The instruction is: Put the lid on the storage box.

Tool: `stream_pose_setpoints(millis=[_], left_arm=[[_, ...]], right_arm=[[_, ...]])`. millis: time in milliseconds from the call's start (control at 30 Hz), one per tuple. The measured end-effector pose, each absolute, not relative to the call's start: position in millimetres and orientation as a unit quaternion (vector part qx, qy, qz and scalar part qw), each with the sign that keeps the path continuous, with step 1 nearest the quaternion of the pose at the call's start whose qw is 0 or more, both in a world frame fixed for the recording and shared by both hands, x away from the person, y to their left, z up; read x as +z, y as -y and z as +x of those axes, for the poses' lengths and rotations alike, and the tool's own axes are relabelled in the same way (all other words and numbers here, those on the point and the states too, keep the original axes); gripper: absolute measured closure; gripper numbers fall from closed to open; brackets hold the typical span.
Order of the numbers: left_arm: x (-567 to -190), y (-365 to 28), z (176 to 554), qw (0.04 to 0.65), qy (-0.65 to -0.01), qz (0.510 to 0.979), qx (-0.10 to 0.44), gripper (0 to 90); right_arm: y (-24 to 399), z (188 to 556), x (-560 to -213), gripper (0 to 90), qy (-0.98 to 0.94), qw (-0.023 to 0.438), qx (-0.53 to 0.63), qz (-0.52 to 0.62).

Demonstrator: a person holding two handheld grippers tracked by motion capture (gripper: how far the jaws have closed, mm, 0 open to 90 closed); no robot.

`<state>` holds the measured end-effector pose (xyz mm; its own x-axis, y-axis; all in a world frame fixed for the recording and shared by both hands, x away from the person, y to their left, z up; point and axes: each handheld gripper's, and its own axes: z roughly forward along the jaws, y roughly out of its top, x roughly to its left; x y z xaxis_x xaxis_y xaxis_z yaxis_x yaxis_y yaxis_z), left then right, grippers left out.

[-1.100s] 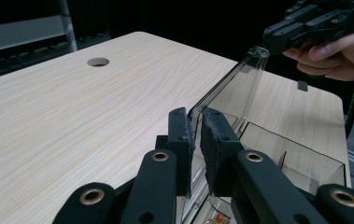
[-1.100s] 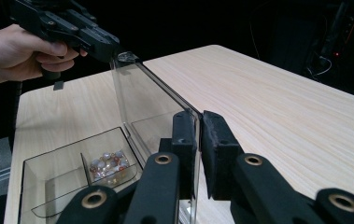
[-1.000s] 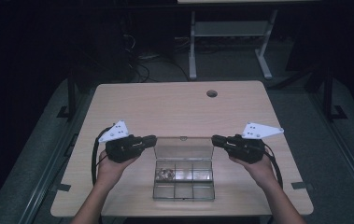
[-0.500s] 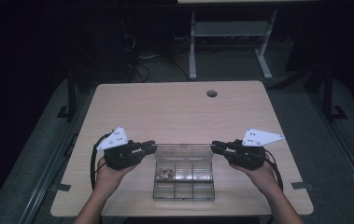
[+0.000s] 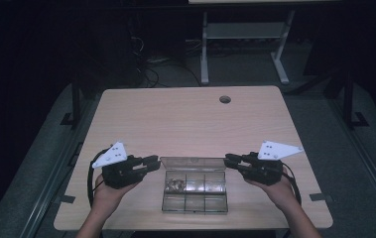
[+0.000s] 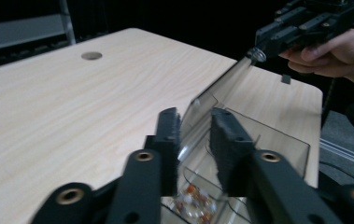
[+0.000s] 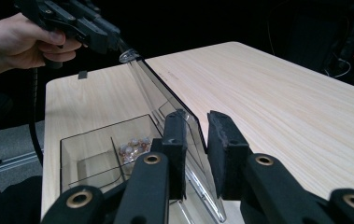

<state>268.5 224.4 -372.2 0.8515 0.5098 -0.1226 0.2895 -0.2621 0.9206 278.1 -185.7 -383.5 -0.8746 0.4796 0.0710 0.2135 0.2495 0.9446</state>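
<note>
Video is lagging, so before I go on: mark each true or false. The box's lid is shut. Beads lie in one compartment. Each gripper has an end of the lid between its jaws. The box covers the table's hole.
1. The lid is shut: false. The lid stands raised over the box.
2. Beads in one compartment: true. The beads are in a far corner compartment.
3. Lid ends between jaws: true for the left gripper and the right gripper; both have just been opening and no longer clamp it.
4. Box covers hole: false. The hole lies bare at the table's far side.
</note>
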Motion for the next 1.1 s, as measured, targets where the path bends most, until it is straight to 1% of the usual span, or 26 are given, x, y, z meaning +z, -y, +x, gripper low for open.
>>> stream_pose_setpoints(millis=[67, 100, 233, 500, 600, 700, 833, 867, 900, 933, 1000, 1100], left_arm=[[-374.4, -225.4, 267.0, 0.551, -0.254, 0.790, 0.088, 80.6], [-375.4, -225.2, 266.4, 0.551, -0.254, 0.790, 0.084, 85.1], [-377.4, -223.7, 266.6, 0.551, -0.250, 0.792, 0.076, 88.7], [-380.6, -216.9, 265.9, 0.551, -0.242, 0.796, 0.065, 89.2], [-381.5, -216.3, 265.7, 0.551, -0.241, 0.797, 0.065, 89.2], [-382.3, -216.3, 265.2, 0.548, -0.242, 0.798, 0.063, 89.2], [-383.5, -217.0, 264.6, 0.547, -0.240, 0.799, 0.062, 89.2], [-383.9, -217.1, 264.4, 0.547, -0.240, 0.800, 0.061, 89.2], [-384.3, -217.2, 264.0, 0.546, -0.241, 0.800, 0.061, 89.2], [-384.7, -217.2, 263.5, 0.545, -0.242, 0.800, 0.059, 89.2], [-385.1, -217.3, 263.0, 0.543, -0.241, 0.802, 0.057, 89.2], [-385.2, -216.6, 262.3, 0.541, -0.238, 0.805, 0.054, 89.2]], right_arm=[[185.8, 277.6, -383.8, 76.1, -0.783, 0.115, 0.571, 0.220], [185.8, 276.8, -384.1, 75.6, -0.783, 0.112, 0.570, 0.220], [185.7, 275.3, -384.8, 75.0, -0.783, 0.109, 0.570, 0.222], [185.1, 272.3, -385.6, 72.6, -0.788, 0.105, 0.567, 0.218], [185.2, 271.1, -385.9, 70.3, -0.789, 0.102, 0.565, 0.219], [186.9, 269.1, -386.3, 64.9, -0.789, 0.092, 0.564, 0.226], [190.7, 266.4, -387.4, 62.9, -0.789, 0.083, 0.560, 0.239], [192.3, 265.3, -388.2, 63.7, -0.788, 0.082, 0.559, 0.244], [196.2, 263.0, -389.8, 68.0, -0.789, 0.075, 0.554, 0.253], [196.2, 263.0, -389.8, 68.0, -0.789, 0.075, 0.554, 0.253], [200.0, 260.4, -391.9, 76.0, -0.790, 0.067, 0.550, 0.262], [201.1, 257.7, -394.2, 84.9, -0.796, 0.048, 0.543, 0.262]])
